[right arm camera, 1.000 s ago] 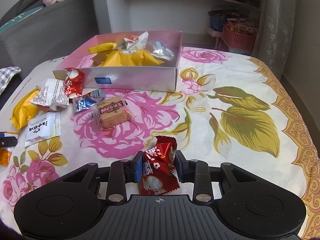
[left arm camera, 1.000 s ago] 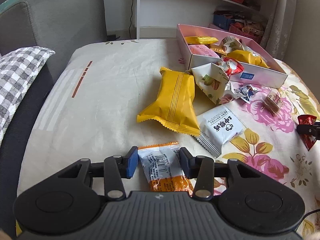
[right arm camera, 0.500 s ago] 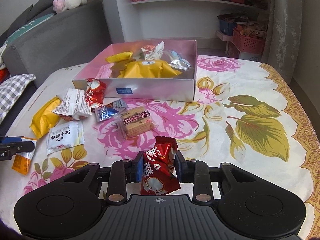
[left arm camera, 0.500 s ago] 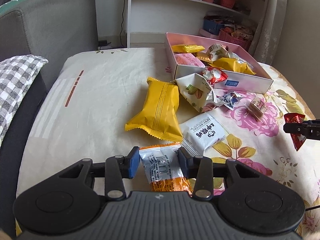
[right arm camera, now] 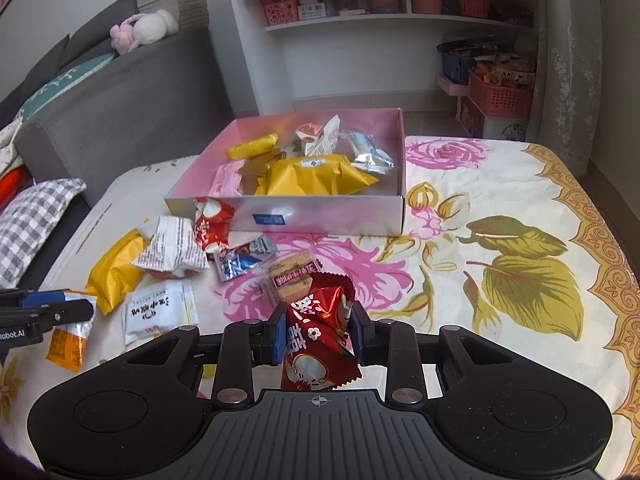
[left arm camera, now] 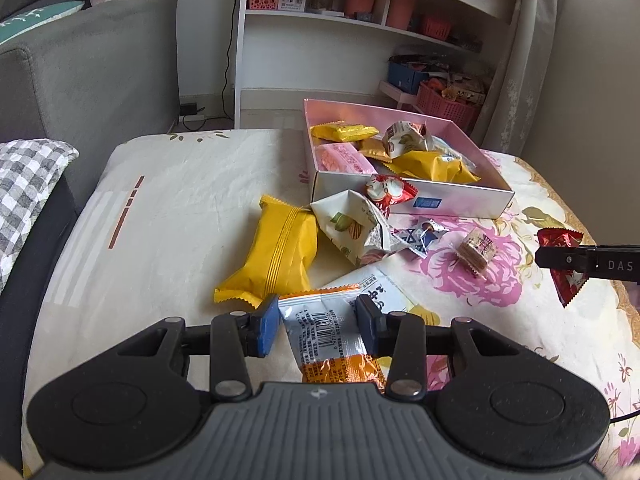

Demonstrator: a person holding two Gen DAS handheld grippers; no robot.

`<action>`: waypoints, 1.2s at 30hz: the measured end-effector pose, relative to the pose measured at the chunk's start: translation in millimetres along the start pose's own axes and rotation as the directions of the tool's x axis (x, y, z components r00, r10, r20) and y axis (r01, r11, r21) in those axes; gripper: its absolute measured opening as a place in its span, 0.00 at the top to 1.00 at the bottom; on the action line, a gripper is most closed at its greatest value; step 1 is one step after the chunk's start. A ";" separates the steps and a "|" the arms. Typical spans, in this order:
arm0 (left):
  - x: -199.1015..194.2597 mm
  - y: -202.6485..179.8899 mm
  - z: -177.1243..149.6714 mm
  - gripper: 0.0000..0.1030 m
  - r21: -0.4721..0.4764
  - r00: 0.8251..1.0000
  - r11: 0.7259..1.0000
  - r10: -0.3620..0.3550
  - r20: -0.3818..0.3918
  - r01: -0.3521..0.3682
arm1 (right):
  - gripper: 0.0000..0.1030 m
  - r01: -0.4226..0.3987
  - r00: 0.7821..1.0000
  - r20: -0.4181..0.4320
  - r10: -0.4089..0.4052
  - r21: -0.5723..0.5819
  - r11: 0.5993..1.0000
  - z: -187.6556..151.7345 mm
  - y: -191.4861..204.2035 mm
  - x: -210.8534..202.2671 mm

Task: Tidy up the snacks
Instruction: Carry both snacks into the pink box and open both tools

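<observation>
My left gripper is shut on an orange and silver snack packet, held above the table. My right gripper is shut on a red snack packet, also held in the air. The pink box stands at the back, with several snacks inside; it also shows in the right wrist view. Loose on the cloth before it lie a yellow pack, a white nut pack, a red candy pack, a blue packet, a biscuit and a white sachet.
A floral cloth covers the table. A grey sofa with a checked cushion stands to the left. A white shelf unit and pink baskets stand behind the table.
Both grippers have risen with their packets, so the views look down on the table from higher up. The box now shows more of its inside.
</observation>
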State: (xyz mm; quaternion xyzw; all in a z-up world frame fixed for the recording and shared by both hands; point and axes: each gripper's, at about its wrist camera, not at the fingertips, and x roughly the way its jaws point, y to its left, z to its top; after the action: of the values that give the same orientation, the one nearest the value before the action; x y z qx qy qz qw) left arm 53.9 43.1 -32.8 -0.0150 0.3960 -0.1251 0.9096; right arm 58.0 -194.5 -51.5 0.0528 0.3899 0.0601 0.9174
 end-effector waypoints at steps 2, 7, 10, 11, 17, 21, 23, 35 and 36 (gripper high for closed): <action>0.2 -3.4 4.3 0.63 -0.005 1.000 1.000 -0.004 0.011 0.004 | 0.72 -0.002 1.000 0.019 0.002 0.024 1.000 6.7 -2.0 -1.9; 3.2 -11.0 17.2 0.63 -0.014 0.999 1.000 -0.012 0.040 0.013 | 0.72 -0.006 0.999 0.053 0.002 0.084 0.996 22.9 -7.1 -3.4; 8.3 -14.6 26.2 0.63 -0.033 0.998 0.999 -0.012 0.056 0.014 | 0.72 -0.006 0.998 0.069 -0.003 0.126 0.992 32.3 -10.8 -2.1; 9.9 -16.3 29.6 0.63 -0.043 0.998 0.999 -0.014 0.060 0.016 | 0.72 -0.005 0.997 0.075 -0.006 0.138 0.990 35.9 -12.1 -1.1; 21.0 -25.7 44.3 0.63 -0.094 0.996 0.995 -0.020 0.084 0.028 | 0.71 0.001 0.995 0.099 -0.021 0.204 0.979 51.9 -22.4 6.5; 30.0 -28.0 51.2 0.63 -0.149 0.996 0.988 -0.017 0.085 0.030 | 0.71 0.004 0.993 0.117 -0.033 0.241 0.971 60.4 -30.2 12.0; 34.8 -30.2 57.1 0.63 -0.161 0.996 0.987 -0.005 0.086 0.019 | 0.71 0.008 0.992 0.121 -0.040 0.252 0.968 63.6 -33.5 16.3; 86.6 -45.6 111.5 0.63 -0.111 0.995 0.994 0.037 0.095 -0.026 | 0.71 -0.008 0.990 0.132 -0.040 0.348 0.937 82.6 -49.4 52.7; 91.7 -47.2 116.0 0.63 -0.102 0.994 0.994 0.039 0.097 -0.029 | 0.71 -0.005 0.990 0.132 -0.043 0.347 0.938 83.5 -49.5 55.7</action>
State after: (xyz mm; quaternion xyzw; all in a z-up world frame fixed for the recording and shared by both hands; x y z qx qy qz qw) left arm 187.9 -32.9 -13.0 -0.0602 0.3564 -0.0885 0.9282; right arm 159.9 -239.1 -40.5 0.2135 0.3308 -0.0221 0.9190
